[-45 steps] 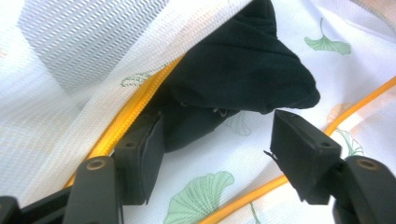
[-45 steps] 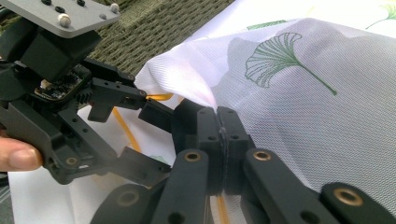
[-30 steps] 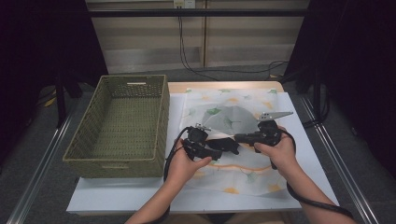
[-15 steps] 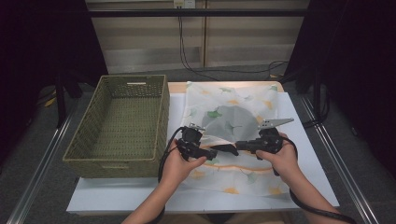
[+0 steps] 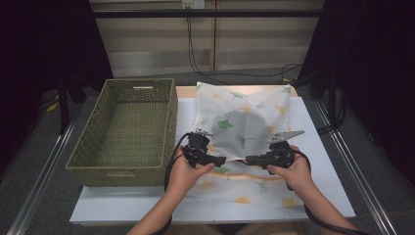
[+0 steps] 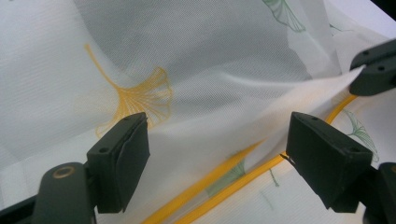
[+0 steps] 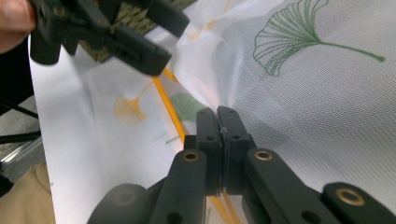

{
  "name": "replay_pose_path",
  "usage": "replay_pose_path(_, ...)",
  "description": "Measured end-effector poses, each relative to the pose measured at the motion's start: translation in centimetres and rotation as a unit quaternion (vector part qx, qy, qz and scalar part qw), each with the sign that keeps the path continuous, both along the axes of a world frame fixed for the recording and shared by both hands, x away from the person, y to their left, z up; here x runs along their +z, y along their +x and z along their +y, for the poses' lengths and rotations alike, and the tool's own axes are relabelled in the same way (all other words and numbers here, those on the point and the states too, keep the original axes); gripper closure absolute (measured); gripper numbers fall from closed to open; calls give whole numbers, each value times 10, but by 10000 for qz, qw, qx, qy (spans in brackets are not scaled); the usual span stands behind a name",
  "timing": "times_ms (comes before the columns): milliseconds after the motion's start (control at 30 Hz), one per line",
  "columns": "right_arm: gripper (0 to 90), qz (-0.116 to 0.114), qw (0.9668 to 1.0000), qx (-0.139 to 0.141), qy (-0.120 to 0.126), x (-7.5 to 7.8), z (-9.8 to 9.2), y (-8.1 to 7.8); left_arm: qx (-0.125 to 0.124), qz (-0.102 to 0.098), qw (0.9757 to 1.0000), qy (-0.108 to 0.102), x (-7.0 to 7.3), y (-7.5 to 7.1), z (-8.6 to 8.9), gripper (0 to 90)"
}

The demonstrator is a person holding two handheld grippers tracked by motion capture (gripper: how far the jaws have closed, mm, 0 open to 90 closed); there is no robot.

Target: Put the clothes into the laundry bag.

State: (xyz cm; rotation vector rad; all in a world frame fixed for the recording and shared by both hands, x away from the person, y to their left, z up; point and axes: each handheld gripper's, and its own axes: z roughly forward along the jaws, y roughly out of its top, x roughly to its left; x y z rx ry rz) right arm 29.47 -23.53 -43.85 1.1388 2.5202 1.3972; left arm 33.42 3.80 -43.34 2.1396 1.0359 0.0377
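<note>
At the left of the white surface point(image 5: 122, 208) stands a woven green basket point(image 5: 125, 129), and just beside it lies the ginkgo-leaf printed cloth point(image 5: 244, 115) with its yellow-piped edge, its near layer lifted off the lower one. The left gripper point(image 5: 218, 160) has its jaws spread apart — the cloth's edge runs between them, but the pads do not press on it. The right gripper point(image 5: 250, 158) faces it from just beside, jaws closed tight on a pinch of the cloth's raised edge — thin fabric fans out from the pads point(image 7: 219, 126).
</note>
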Motion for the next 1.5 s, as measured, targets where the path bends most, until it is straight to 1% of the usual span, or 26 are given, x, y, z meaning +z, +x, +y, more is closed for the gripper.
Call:
replay_pose_path(167,879,40,9999,55,-102,-7,0,-6,47,-1,10000,14,0,1,2,204)
replay_pose_path(300,892,73,9998,97,-178,-11,-1,-9,69,-17,10000,-2,0,2,2,199)
replay_pose_path(433,896,91,9997,142,-160,-14,-1,-11,59,-7,10000,15,0,2,3,198)
replay_pose_path(500,897,114,9997,158,-167,-16,-1,-13,129,18,9999,-21,-1,2,3,195)
replay_pose_path(533,896,92,9996,171,-182,-16,-1,-13,90,-2,10000,34,-1,2,5,195)
replay_pose_path(567,891,132,9996,171,-182,-17,-1,-15,99,5,9999,24,-1,2,5,195)
replay_pose_path(600,886,125,9997,167,-162,-17,-2,-15,103,16,9999,20,0,2,6,191)
replay_pose_path(633,876,125,9997,147,-166,-17,-3,-16,113,-24,9999,-12,0,2,6,187)
replay_pose_path(667,861,116,9998,100,-156,-17,-5,-17,83,-45,10000,17,0,2,6,184)
replay_pose_path(767,772,137,9997,-124,-181,-14,-12,-18,147,-40,9999,-21,0,1,6,177)
replay_pose_path(800,732,146,9995,-219,-163,-13,-15,-18,109,-58,9999,46,0,2,7,175)
replay_pose_path(900,659,102,9987,-461,-164,-9,-27,-19,70,-33,10000,16,1,2,8,170)
replay_pose_path(967,576,83,9977,-644,-189,-7,-34,-20,91,-62,9999,28,1,2,8,166)
replay_pose_path(1000,558,104,9971,-713,-240,-7,-38,-20,85,-59,9999,15,2,2,7,163)
replay_pose_path(1033,543,95,9965,-782,-289,-7,-41,-21,81,-54,9999,39,2,2,7,161)
replay_pose_path(1067,514,68,9956,-873,-323,-8,-45,-22,77,-61,10000,17,2,1,7,155)
replay_pose_path(1133,484,106,9944,-997,-344,-8,-49,-24,32,-37,10000,28,3,1,8,150)
replay_pose_path(1233,468,47,9925,-1121,-488,-8,-58,-27,8,-51,10000,-32,4,1,9,137)
replay_pose_path(1267,457,30,9919,-1146,-546,-8,-62,-28,69,-64,9999,-37,4,1,8,135)
replay_pose_path(1300,442,68,9910,-1204,-578,-9,-65,-30,67,-62,10000,-40,4,1,9,129)
replay_pose_path(1333,436,88,9902,-1261,-595,-10,-68,-31,81,-94,9999,-10,3,1,9,123)
replay_pose_path(1433,431,140,9881,-1419,-573,-12,-76,-36,42,-88,10000,21,2,2,10,108)
replay_pose_path(1500,428,85,9869,-1466,-665,-12,-81,-38,40,-74,10000,44,1,1,10,106)
